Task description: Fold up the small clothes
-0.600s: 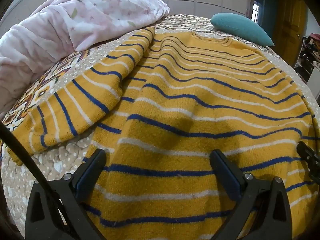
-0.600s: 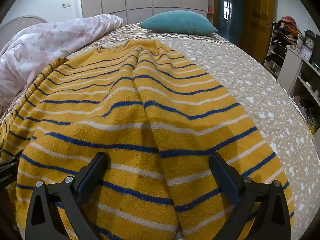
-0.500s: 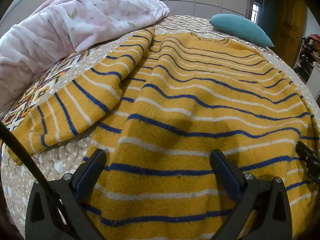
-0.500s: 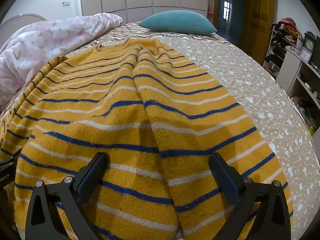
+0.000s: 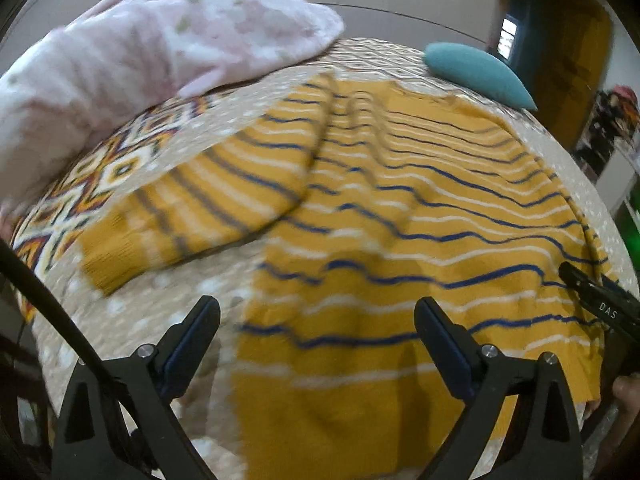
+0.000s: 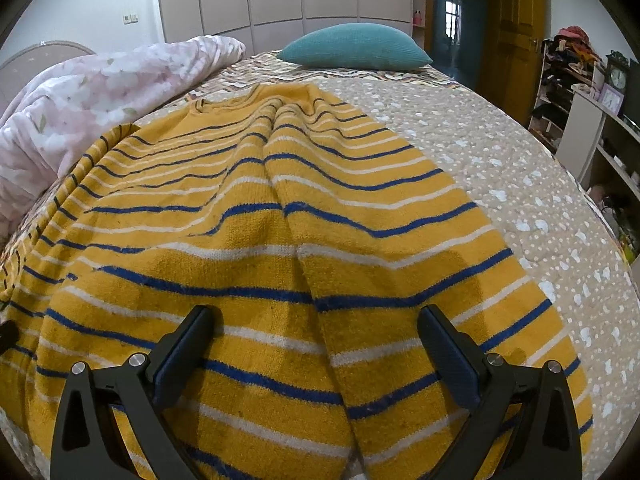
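Left hand-held gripper (image 5: 316, 320) and right hand-held gripper (image 6: 316, 328) both gape wide, gripping nothing.

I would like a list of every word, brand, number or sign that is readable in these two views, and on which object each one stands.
"DAS": white letters on the black body of the right gripper, seen at the right edge of the left wrist view.
Clock on the shelf: it has a dial, but its numerals are too small to read.
Striped sweater, teal pillow, pink blanket: no text visible.
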Available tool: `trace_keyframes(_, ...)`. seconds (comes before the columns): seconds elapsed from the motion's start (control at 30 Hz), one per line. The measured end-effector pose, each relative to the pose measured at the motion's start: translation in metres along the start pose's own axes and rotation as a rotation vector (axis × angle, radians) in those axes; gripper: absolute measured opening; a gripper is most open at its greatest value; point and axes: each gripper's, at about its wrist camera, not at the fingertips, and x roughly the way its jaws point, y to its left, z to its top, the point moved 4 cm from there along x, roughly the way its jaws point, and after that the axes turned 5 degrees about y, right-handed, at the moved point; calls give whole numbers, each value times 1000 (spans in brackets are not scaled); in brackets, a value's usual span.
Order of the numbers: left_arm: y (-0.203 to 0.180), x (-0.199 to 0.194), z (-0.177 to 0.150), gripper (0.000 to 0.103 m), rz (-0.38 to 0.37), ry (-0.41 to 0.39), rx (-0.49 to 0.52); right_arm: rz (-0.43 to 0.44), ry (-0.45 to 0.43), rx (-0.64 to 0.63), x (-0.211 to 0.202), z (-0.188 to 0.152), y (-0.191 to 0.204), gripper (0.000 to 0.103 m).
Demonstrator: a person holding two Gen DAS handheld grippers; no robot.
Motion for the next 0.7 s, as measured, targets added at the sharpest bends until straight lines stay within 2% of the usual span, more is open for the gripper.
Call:
trace_keyframes(0.13, 17, 17, -6, 98, -7, 87, -30, 4, 8, 4, 1, 1, 2, 103)
trace_keyframes(0.2, 11, 16, -5, 97, -13, 75, -12, -7, 6, -4, 2, 2, 3, 103)
trace_keyframes(0.23, 4, 16, -5, 93, -43, 76, -6, -3, 8, 0, 2, 2, 3, 103)
trace_keyframes(0.27, -3, 16, -4, 82, -77, 84, -5, -4, 9, -1, 2, 1, 3, 103)
trace_keyframes(0.3, -9, 18, -4, 77, -89, 96, -4, -3, 15, 0, 2, 1, 3, 103)
trace_keyframes(0.33, -16, 22, -3, 68, -79, 104, 3, -2, 21, 1, 2, 1, 2, 103)
trace_keyframes(0.37, -20, 24, -2, 51, -67, 104, 13, 1, 21, 5, 1, 1, 4, 103)
trace_keyframes(0.47, -25, 27, 2, 20, -15, 95, 59, -18, -7, -10, 1, 2, 4, 103)
trace_keyframes(0.53, -19, 22, 6, 17, -36, 102, 62, -17, -8, -10, 1, 2, 4, 103)
trace_keyframes(0.7, 13, 8, 4, 16, -72, 100, -11, -24, -4, -15, 3, 3, 5, 103)
